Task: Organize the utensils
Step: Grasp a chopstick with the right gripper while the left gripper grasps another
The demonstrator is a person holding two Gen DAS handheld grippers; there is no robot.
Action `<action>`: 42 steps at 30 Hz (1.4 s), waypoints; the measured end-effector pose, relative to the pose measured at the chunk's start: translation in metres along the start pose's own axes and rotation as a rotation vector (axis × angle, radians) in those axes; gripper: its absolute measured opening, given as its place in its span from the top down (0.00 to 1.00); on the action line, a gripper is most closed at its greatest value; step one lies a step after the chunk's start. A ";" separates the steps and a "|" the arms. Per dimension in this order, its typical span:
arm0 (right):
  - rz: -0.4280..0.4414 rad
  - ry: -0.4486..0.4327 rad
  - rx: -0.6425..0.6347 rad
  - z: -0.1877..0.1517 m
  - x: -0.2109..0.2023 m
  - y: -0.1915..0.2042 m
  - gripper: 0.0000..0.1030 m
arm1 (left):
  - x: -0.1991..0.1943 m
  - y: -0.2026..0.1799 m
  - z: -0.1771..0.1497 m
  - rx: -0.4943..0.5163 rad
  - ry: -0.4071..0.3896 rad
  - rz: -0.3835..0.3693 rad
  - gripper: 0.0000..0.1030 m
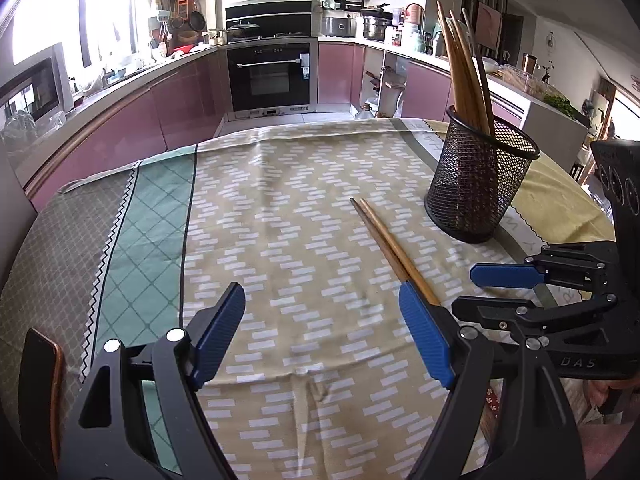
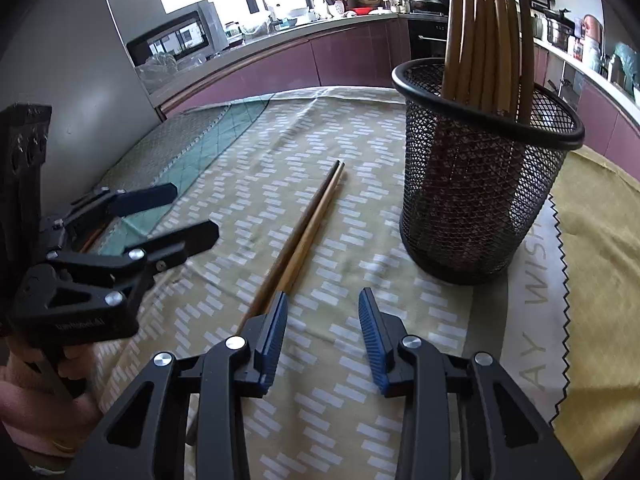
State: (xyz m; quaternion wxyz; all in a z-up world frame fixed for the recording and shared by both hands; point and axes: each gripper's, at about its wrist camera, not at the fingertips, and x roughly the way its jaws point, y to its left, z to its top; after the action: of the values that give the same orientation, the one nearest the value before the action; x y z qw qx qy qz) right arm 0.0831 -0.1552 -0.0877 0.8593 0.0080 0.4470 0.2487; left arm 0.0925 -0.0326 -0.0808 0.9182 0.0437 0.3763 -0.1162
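left gripper (image 1: 322, 334) wide, empty | right gripper (image 2: 323, 338) parted, empty | 2 chopsticks (image 2: 308, 224) between | mesh holder (image 2: 480, 184) beside

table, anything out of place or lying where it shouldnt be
Yes: one pair of chopsticks lies flat on the tablecloth, side by side, left of the mesh holder, while the other chopsticks stand upright inside it. Both grippers are open and hold nothing. No spill or damage shows.
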 end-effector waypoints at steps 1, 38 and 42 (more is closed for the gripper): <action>0.007 -0.003 -0.006 0.001 0.000 0.002 0.66 | 0.001 0.000 0.000 -0.004 0.001 -0.002 0.24; -0.067 0.020 0.013 0.001 0.001 -0.015 0.94 | 0.045 -0.034 0.011 0.081 0.128 -0.113 0.48; -0.082 0.021 -0.007 0.003 0.003 -0.014 0.91 | 0.053 -0.044 0.017 0.107 0.146 -0.108 0.58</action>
State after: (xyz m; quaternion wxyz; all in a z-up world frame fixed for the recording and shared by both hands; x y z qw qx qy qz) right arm 0.0926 -0.1656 -0.0917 0.8640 -0.0162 0.4550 0.2150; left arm 0.1298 -0.0880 -0.1058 0.8770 0.0809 0.4374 -0.1817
